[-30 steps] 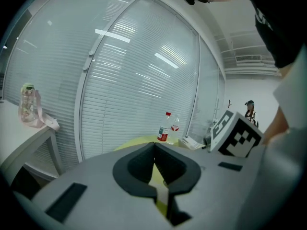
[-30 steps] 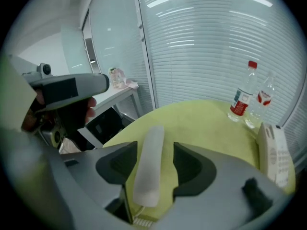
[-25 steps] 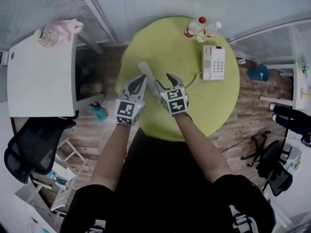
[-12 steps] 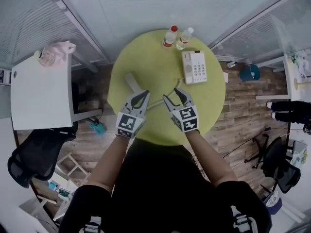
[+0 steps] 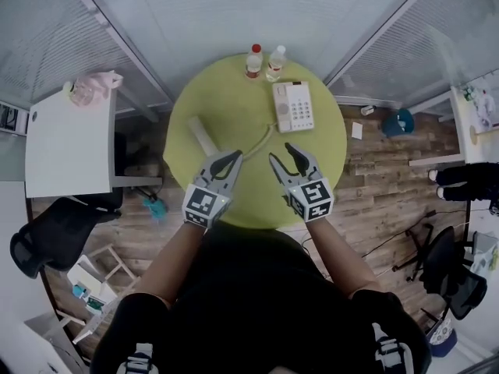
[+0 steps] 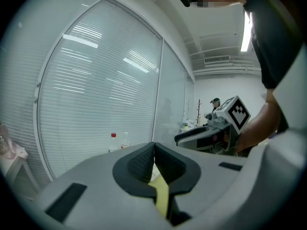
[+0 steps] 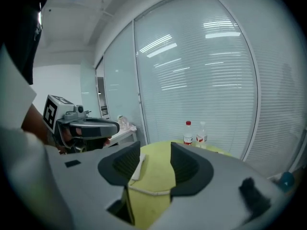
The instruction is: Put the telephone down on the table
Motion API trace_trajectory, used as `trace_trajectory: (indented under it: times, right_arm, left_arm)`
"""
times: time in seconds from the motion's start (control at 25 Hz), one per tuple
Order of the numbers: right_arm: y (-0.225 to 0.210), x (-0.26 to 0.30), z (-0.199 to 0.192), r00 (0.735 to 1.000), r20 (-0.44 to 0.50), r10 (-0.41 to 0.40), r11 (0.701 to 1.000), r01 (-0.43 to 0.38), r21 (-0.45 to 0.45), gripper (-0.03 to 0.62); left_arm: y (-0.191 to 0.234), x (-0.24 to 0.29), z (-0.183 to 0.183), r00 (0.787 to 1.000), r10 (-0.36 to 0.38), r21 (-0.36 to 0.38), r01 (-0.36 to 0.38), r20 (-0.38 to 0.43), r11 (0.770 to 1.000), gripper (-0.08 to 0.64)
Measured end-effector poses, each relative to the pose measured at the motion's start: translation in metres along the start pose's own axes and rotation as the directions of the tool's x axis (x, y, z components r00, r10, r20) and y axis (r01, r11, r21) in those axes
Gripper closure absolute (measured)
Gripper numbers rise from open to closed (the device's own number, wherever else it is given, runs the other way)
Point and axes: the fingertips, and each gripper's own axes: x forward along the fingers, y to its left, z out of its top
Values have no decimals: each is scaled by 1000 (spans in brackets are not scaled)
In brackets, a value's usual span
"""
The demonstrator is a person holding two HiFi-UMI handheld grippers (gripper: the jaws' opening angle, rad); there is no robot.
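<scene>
- Over the worktop (image 5: 327, 162), both tools have pulled back to its near edge, clear of the handset (image 5: 201, 136)
- The left tool (image 5: 232, 157) is closed, empty; the right tool (image 5: 281, 153), just narrowing, stands apart with nothing between
- That handset lies flat, left of the base (image 5: 294, 106): placing looks done

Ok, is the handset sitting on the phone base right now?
No, the handset lies on the green table, apart from the phone base, joined only by its cord.
</scene>
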Motion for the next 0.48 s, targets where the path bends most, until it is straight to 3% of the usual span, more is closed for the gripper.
trace_trajectory:
  times: [0.24,0.36,0.48]
  right_arm:
    - [2,-48,28,990,129,54,998,-49,-40,465]
    - [1,-69,38,984,172,47,998,-37,-56,544]
    - [2,-82,41,979,197,46,998,-35,-58,561]
  left_arm:
    - [-48,1,28,999,-14,17,13,36,1000,548]
    - [-69,1,43,998,-22,20,20,66,1000,547]
    - [-84,-2,53,996,-30,28,27,85,999,548]
